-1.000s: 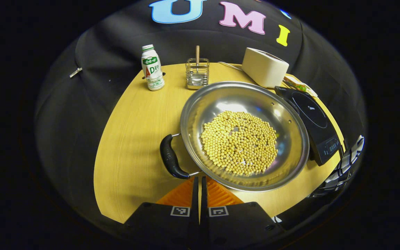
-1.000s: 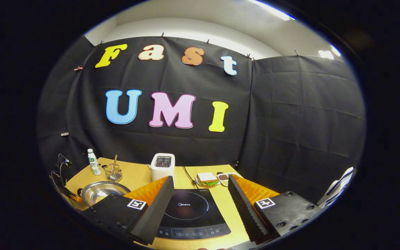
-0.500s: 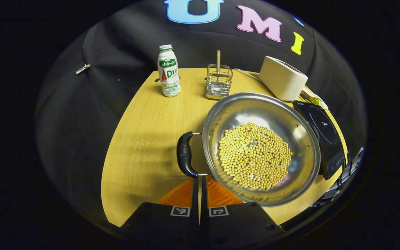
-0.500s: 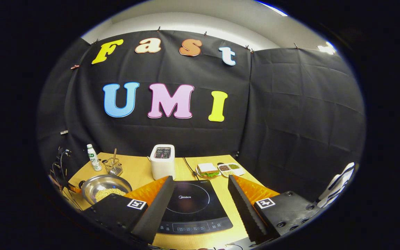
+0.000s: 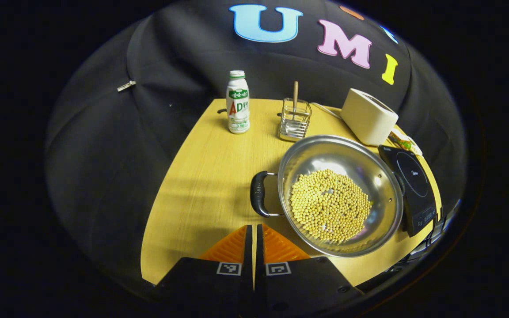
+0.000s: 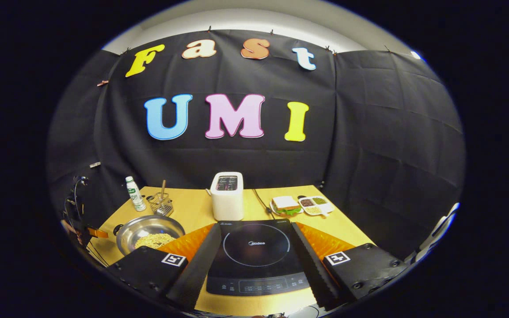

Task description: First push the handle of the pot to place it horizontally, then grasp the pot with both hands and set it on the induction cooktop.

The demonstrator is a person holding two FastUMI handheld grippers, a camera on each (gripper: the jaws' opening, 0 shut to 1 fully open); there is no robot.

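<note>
Your pot (image 5: 340,194), with its layer of pale beans (image 5: 330,205), sits on the surface (image 5: 201,176) toward the near right part, just left of the induction cooktop (image 5: 411,185); its right rim looks to be touching or nearly touching the cooktop's edge, though I cannot tell which. The black handle (image 5: 258,194) on the pot's left side points out toward the surface's left edge, so by my reading the pot already lies with its handles running side to side and the push step looks done, or very nearly so.

Your left tongs (image 5: 253,234) are closed with nothing between them, and they hover at the near edge, just short of that handle and not touching it. Your right tongs (image 6: 254,256) stand wide apart and empty, framing the cooktop (image 6: 256,254) from the near edge, well away from the pot (image 6: 150,230).

What is left is most of the task: part your left tongs and take the left handle, bring your right tongs over to the opposite handle, which is hidden against the cooktop side, then lift together. The beans are loose, so I judge a level lift matters.
</note>
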